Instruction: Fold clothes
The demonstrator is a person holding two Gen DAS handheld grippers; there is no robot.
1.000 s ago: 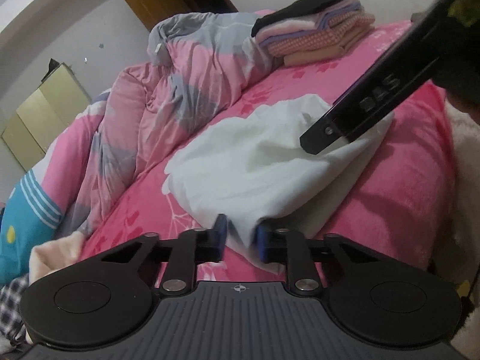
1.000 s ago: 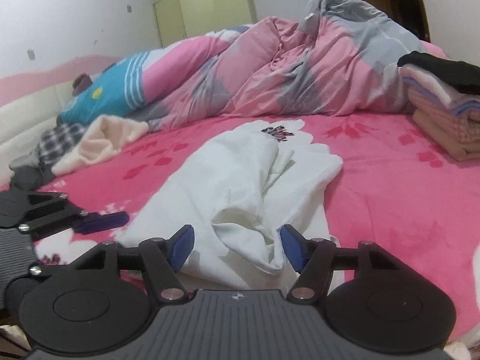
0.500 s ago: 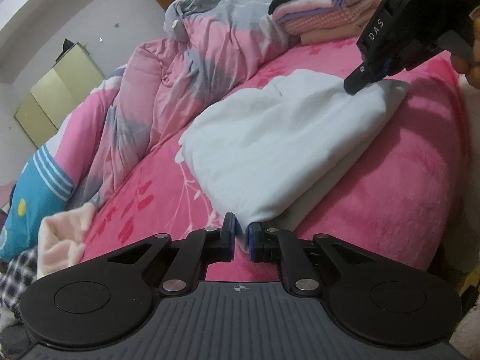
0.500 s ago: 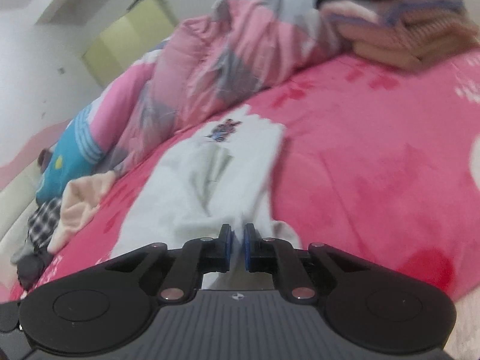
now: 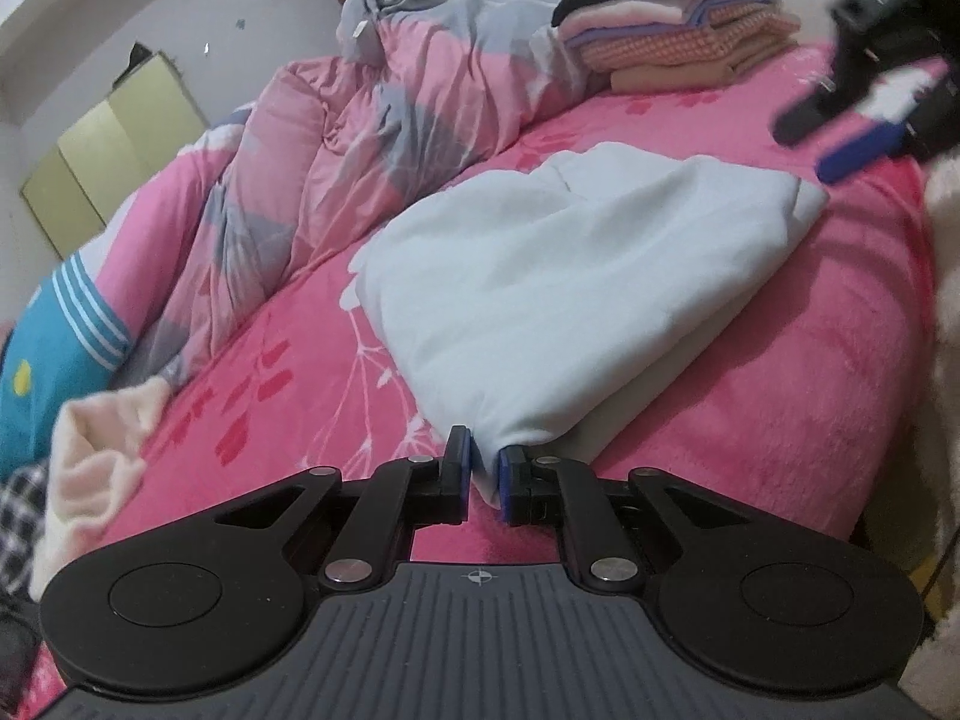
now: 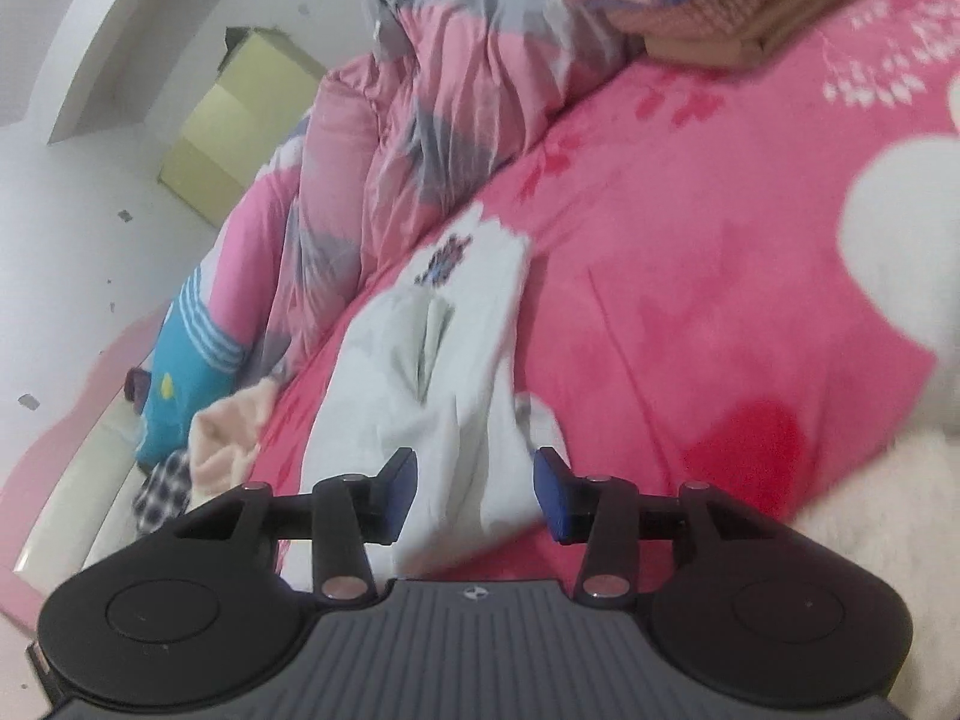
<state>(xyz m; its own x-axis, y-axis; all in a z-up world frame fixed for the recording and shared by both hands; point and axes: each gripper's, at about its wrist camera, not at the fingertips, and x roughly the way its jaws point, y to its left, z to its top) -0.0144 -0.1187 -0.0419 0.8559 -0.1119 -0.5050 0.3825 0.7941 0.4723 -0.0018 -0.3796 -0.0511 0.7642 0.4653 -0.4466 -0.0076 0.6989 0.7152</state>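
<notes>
The white garment point(image 5: 576, 276) lay folded over on the pink bedspread point(image 5: 810, 396), near the bed's front edge, its near corner drawn to a point. The left gripper point(image 5: 485, 474) was pinched narrow on that corner, cloth caught between its blue pads. In the right wrist view the same garment point(image 6: 444, 384) ran away from the camera, a small dark print at its far end. The right gripper point(image 6: 475, 480) had its jaws opening, standing apart with the garment's edge between them but the pads clear of the cloth. Farther off, a pink and grey quilt point(image 5: 384, 138) was heaped along the left side of the bed, and a stack of folded clothes point(image 5: 678, 30) sat at the far right. A cream garment point(image 5: 96, 438) lay crumpled at the near left.
</notes>
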